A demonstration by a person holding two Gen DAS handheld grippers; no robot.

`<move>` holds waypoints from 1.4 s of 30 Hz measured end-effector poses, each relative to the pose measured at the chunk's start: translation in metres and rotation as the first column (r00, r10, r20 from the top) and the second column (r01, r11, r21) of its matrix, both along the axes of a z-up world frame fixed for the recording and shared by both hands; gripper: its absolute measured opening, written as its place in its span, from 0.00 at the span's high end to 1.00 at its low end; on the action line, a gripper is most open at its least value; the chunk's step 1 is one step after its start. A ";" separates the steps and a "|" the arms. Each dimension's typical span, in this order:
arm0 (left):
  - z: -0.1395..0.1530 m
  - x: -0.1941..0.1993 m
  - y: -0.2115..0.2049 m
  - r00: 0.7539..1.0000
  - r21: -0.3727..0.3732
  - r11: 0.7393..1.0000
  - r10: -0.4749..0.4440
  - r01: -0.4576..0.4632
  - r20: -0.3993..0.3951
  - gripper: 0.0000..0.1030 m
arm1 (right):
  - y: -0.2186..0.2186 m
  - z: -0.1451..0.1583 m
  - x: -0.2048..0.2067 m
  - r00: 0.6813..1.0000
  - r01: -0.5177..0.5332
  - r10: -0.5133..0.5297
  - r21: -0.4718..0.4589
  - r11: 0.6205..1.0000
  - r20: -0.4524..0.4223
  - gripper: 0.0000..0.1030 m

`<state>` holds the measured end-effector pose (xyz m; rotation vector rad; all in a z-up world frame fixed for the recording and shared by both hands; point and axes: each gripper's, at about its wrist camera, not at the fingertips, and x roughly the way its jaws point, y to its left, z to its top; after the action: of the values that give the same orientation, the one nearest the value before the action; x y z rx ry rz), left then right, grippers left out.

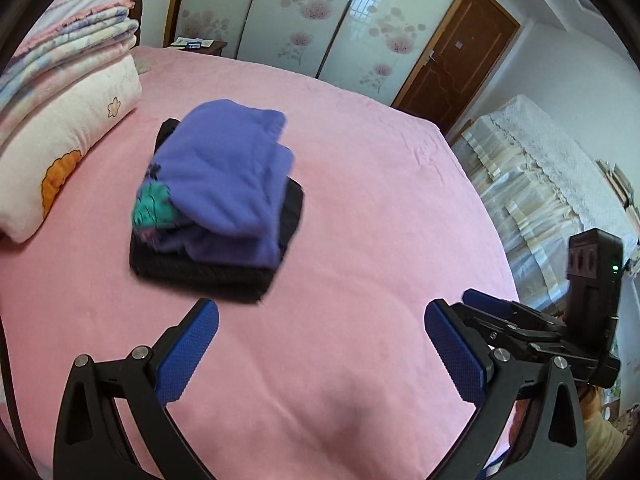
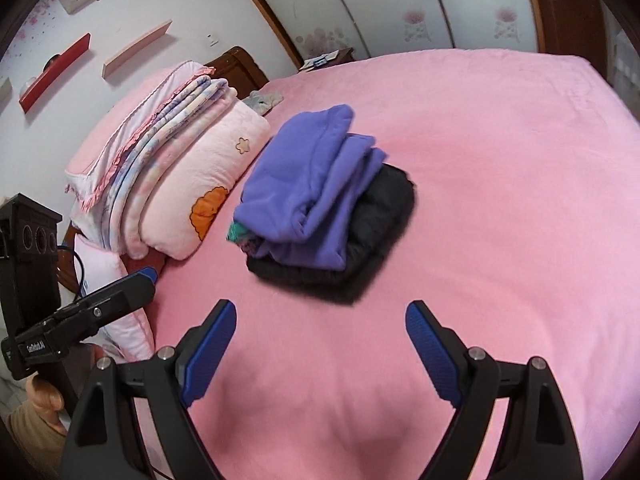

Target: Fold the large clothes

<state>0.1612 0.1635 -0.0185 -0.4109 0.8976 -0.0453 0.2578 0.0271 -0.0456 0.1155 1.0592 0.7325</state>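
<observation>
Two folded garments made one stack on the pink bed sheet (image 1: 360, 160): a purple fleece (image 1: 224, 184) on top of a black garment (image 1: 200, 272), both complete as folds so far as could be judged.

Left wrist view. The left gripper (image 1: 322, 344) hovered over bare sheet, fingers spread wide, nothing between them. The stack lay ahead and to the left of its axis, beyond the left fingertip, apart from it. The stack's long axis ran near-to-far, tilted slightly right at the far end. The right gripper (image 1: 520, 320) showed side-on at the right, just beside the left one; its spread could not be read from here. A pile of folded quilts (image 1: 68, 92) sat at far left.

Right wrist view. The right gripper (image 2: 320, 340) also hung with fingers wide apart and empty. The purple fleece (image 2: 312, 184) and black garment (image 2: 376, 240) lay nearly straight ahead, a little right of centre. The left gripper (image 2: 116, 296) appeared at the left edge. The quilts (image 2: 168, 152) lay just left of the stack.

Judgement: the stack was about equally near both tools, more squarely ahead of the right; any next reach would go forward.
</observation>
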 end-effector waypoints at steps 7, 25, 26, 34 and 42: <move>0.015 -0.054 -0.081 0.998 0.066 0.996 0.058 -0.057 -0.013 0.01 | -0.087 0.022 -0.065 0.997 0.066 -0.062 -0.076 0.995 0.056 0.15; 0.008 -0.150 -0.217 0.991 0.290 0.954 0.105 -0.077 -0.080 0.01 | -0.210 0.013 -0.166 0.972 0.225 -0.202 -0.223 0.949 0.120 0.15; 0.007 -0.155 -0.225 0.992 0.302 0.951 0.102 -0.073 -0.080 0.01 | -0.214 0.013 -0.170 0.971 0.227 -0.204 -0.226 0.947 0.121 0.15; 0.011 -0.175 -0.264 0.993 0.326 0.943 0.094 -0.065 -0.073 0.01 | -0.234 0.016 -0.194 0.971 0.223 -0.194 -0.232 0.947 0.143 0.15; 0.011 -0.180 -0.287 0.992 0.342 0.938 0.088 -0.053 -0.086 0.01 | -0.253 0.021 -0.203 0.966 0.233 -0.197 -0.224 0.946 0.170 0.15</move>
<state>-0.0192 -0.1231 -0.0072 -0.1233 0.9675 0.1962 0.0549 -0.2259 -0.0244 -0.0322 0.9706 0.4028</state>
